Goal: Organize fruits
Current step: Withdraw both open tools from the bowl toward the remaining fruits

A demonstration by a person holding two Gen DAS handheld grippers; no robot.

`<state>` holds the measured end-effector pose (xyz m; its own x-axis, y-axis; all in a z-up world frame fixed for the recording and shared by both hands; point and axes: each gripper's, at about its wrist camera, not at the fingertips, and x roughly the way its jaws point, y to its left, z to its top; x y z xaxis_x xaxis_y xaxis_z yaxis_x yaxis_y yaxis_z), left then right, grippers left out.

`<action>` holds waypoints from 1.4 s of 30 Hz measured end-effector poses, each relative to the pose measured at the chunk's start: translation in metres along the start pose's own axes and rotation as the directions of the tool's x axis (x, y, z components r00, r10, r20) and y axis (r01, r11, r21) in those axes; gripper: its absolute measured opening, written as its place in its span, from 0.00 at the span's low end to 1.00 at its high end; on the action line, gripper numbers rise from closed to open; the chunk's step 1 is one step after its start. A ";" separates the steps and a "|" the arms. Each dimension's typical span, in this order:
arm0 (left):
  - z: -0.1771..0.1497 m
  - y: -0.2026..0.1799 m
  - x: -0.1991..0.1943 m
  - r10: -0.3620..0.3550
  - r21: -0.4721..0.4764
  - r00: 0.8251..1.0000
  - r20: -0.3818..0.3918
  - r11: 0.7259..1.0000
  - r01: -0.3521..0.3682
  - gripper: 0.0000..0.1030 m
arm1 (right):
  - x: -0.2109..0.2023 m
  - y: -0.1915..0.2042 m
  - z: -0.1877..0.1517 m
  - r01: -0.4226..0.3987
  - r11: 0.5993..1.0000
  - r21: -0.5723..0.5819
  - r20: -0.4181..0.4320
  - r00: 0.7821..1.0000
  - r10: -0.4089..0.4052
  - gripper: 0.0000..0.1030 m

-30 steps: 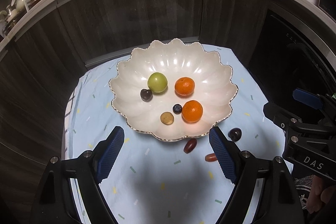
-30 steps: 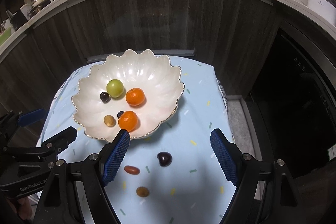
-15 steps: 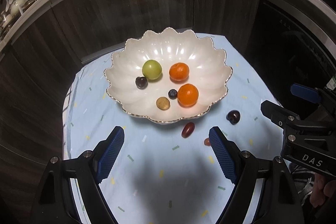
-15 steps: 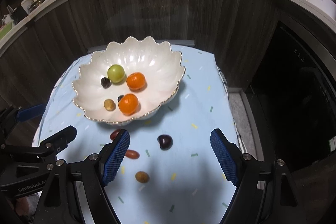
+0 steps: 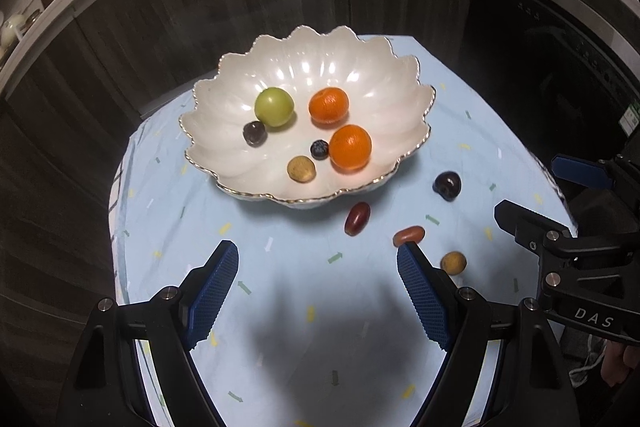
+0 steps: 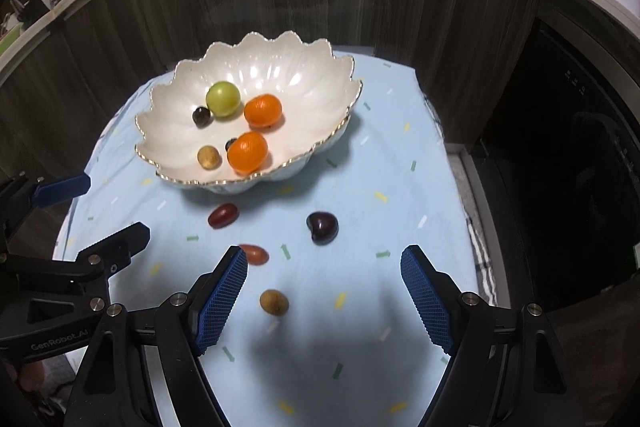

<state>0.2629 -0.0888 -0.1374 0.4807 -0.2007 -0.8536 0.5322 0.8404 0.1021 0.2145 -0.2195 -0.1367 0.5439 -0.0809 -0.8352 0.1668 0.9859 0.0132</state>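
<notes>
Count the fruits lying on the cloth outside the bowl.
4: red grape nearest the bowl, dark cherry right, reddish oval fruit by the fingertip, tan fruit nearest the camera.

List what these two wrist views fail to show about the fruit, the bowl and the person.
- Blueberry: right wrist view, mostly hidden behind the near orange.
- Reddish oval fruit: left wrist view, its near end covered by a fingertip of the left hand-held gripper.
- Bowl: its base is hidden by its own rim in both views.
- Person: only a hand, cut off at the left wrist view's edge.
</notes>
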 end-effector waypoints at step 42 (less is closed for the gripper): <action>-0.001 -0.002 0.097 -0.168 0.140 0.982 -0.089 0.974 0.179 0.58 | 0.068 0.025 -0.037 0.031 0.998 0.056 -0.191 0.981 -0.020 0.56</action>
<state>0.3073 -0.1095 -0.2208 0.3204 -0.2932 -0.9007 0.7017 0.7123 0.0177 0.2254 -0.1954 -0.2130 0.3738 -0.0714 -0.9248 0.2295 0.9731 0.0177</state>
